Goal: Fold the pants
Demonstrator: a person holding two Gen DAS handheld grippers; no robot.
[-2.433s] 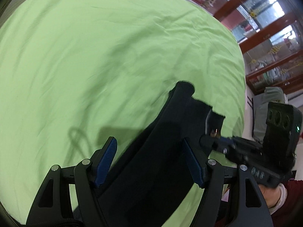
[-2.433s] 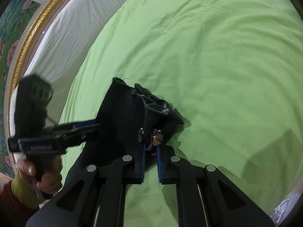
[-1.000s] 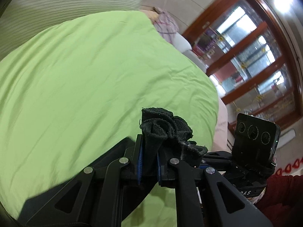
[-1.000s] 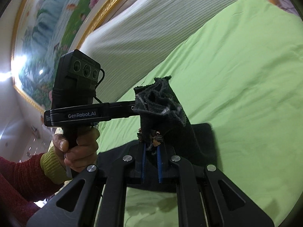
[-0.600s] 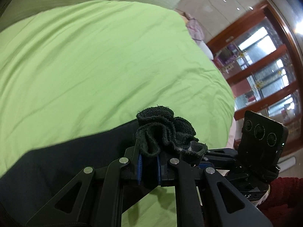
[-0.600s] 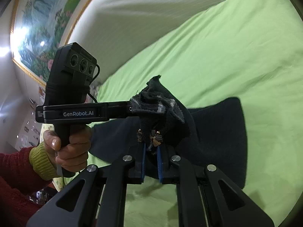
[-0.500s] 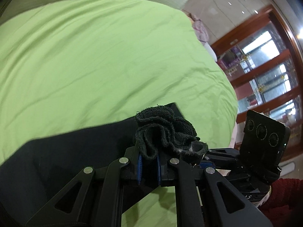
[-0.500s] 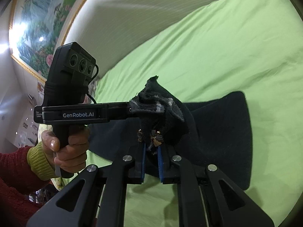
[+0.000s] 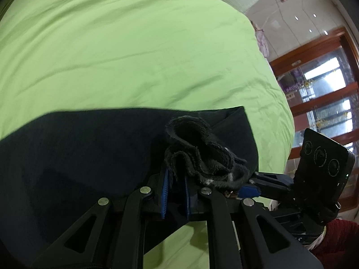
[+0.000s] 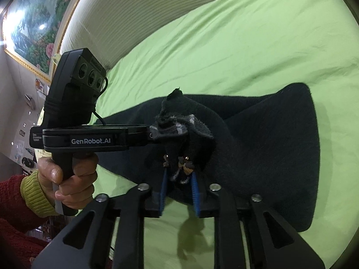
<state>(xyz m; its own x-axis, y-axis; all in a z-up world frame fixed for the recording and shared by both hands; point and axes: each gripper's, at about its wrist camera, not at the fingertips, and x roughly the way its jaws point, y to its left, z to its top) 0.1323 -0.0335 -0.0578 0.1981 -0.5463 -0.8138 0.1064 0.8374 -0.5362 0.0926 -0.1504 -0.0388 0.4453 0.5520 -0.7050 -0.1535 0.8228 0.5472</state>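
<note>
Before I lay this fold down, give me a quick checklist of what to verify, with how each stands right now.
1. Left gripper shut on the pants: ok.
2. Right gripper gripping the bunched hem: ok, though its pads look a little apart.
3. Both grippers hold close together on the same bunch: ok.
4. Lower layer lies flat on the green sheet: ok, mostly smooth.
5. Held edges aligned with each other: cannot tell, fabric is wadded.
6. Landing spot on the sheet is free: ok.
</note>
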